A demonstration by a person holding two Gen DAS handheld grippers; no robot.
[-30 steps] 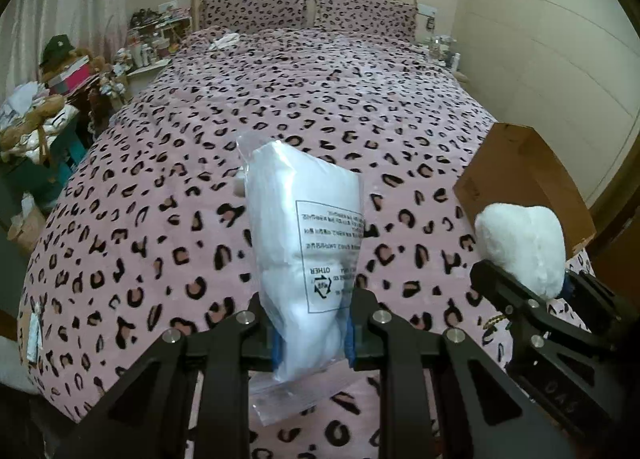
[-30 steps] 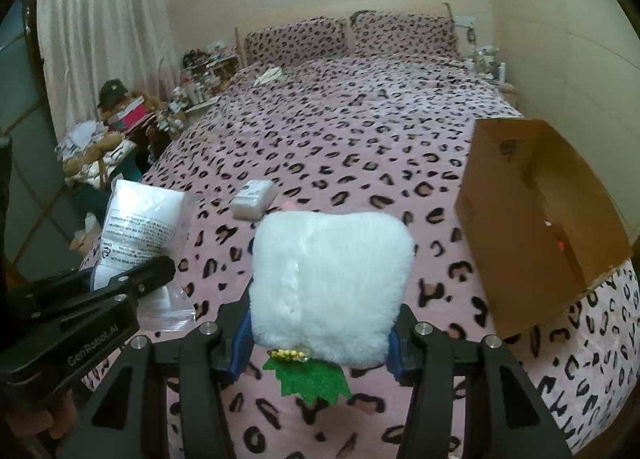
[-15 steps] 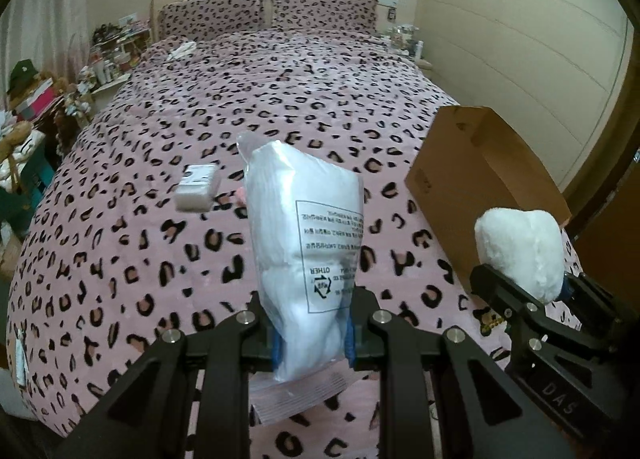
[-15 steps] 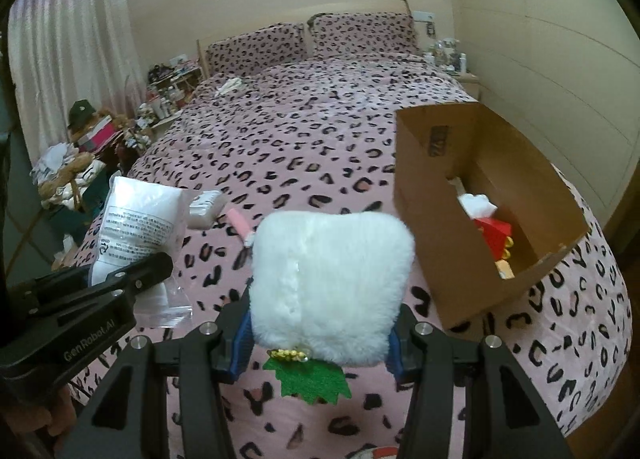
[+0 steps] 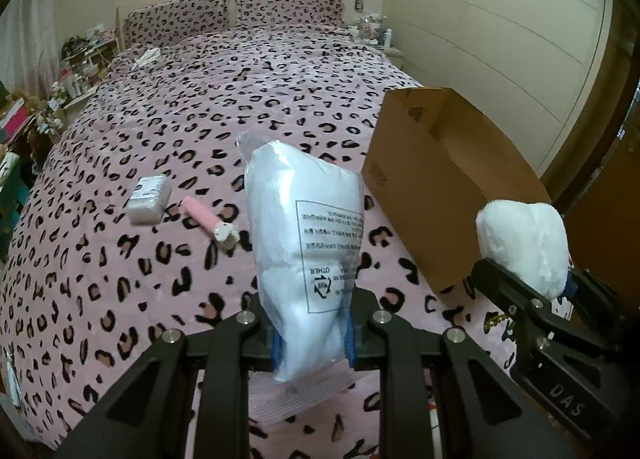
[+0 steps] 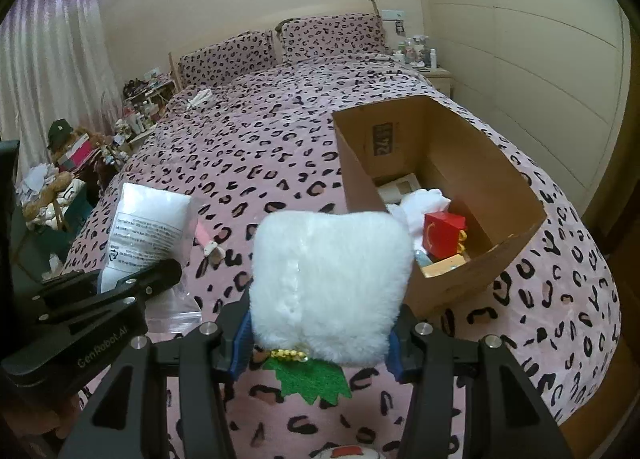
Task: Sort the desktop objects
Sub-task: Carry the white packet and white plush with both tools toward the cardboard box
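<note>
Two hand-held grippers hover above a bed [image 5: 160, 291] covered in a pink leopard-print blanket. The left hand-held gripper [image 5: 312, 343] pinches a white plastic pouch [image 5: 308, 243] near its bottom edge, holding it upright in the air. The right hand-held gripper [image 6: 320, 343] pinches a fluffy white plush [image 6: 332, 283] with a green felt leaf beneath it, also lifted clear of the bed.

To the right sits an open cardboard box [image 6: 480, 163], already holding a red carton [image 6: 442, 233] and other items that are hard to identify from this angle. A pink stick-shaped item [image 5: 208, 221] and a small grey packet [image 5: 148, 199] lie on the blanket, not yet sorted.

The step in hand appears to be carrying both held items toward the box. The next move likely calls for bringing each gripper over the box's open top and spreading its jaws to drop the load inside.
</note>
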